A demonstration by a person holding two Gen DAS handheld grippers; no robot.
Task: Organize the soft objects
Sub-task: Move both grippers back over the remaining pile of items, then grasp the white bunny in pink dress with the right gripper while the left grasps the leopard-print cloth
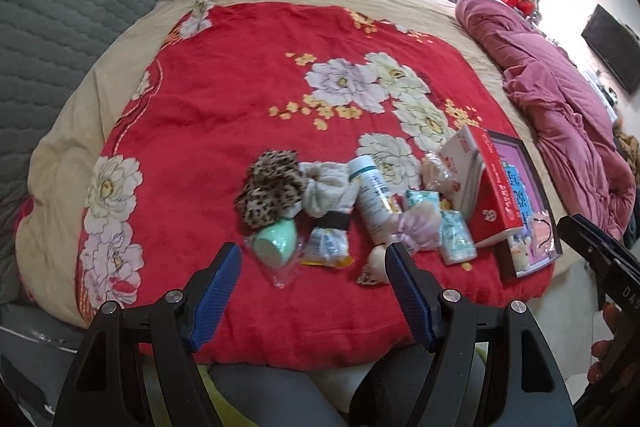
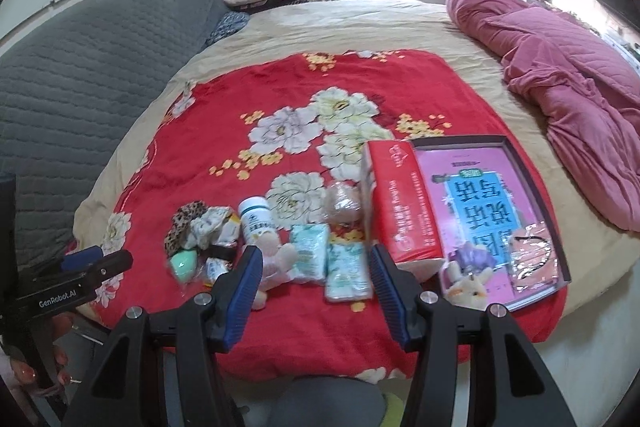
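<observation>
Small items lie in a cluster on the red floral blanket [image 1: 224,99]: a leopard-print scrunchie [image 1: 269,191], a cream scrunchie [image 1: 328,187], a mint sponge in a clear bag [image 1: 276,241], a white bottle [image 1: 370,197], a pink plush [image 1: 418,229] and tissue packs [image 1: 456,237]. My left gripper [image 1: 314,261] is open and empty, just short of the sponge. My right gripper [image 2: 316,263] is open and empty, over the tissue packs [image 2: 346,269] and the pink plush [image 2: 276,263].
A red box [image 2: 404,207] stands beside a dark tray [image 2: 516,147] that holds a pink booklet, a small plush bunny [image 2: 468,287] and a clear packet. A pink quilt [image 2: 568,83] lies at right. A grey headboard [image 2: 80,67] is at left.
</observation>
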